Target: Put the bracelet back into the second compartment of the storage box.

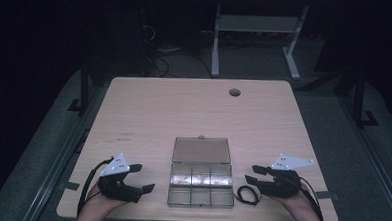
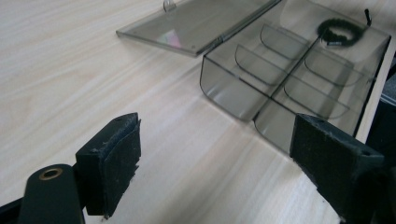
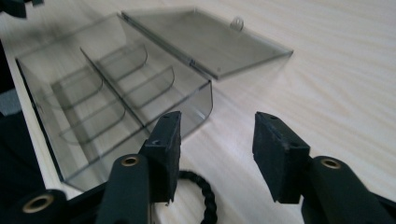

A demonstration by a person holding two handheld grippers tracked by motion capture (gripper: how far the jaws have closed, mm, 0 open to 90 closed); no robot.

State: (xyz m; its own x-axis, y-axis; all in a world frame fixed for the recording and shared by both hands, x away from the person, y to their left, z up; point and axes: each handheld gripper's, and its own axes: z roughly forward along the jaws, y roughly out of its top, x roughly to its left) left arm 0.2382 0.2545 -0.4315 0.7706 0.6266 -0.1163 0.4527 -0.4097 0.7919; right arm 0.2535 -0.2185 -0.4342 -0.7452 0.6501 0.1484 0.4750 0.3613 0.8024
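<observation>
We hold a claw in each hand over the wooden counter [image 1: 149, 113]. The clear box [image 1: 200, 191] sits near the counter's 6 o'clock edge, between our two claws. Its lid [image 1: 201, 150] is swung all the way back and lies flat at the box's 12 o'clock side. So opening the box looks done.

The black hair tie [image 1: 248, 195] lies on the counter, just beside the box at its 3 o'clock side. We think the job is to put the hair tie into one of the little rooms in the box. That part is not done yet, and shutting the lid may come after.

The right claw [image 1: 251, 174] is at the hair tie's 3 o'clock side, near it. Its two pads are about half apart with nothing between them, so it grips nothing. The left claw [image 1: 143, 177] waits at the box's 9 o'clock side, spread wide and holding nothing too.

From up high the rooms look like a shiny blur. The left gripper view shows the curved little walls inside the box [image 2: 299, 70] clearly, and the hair tie [image 2: 340, 31] seen through the far wall. The right gripper view shows the hair tie [image 3: 203, 193] right under our claw [image 3: 219, 154], almost below its left pad.
</observation>
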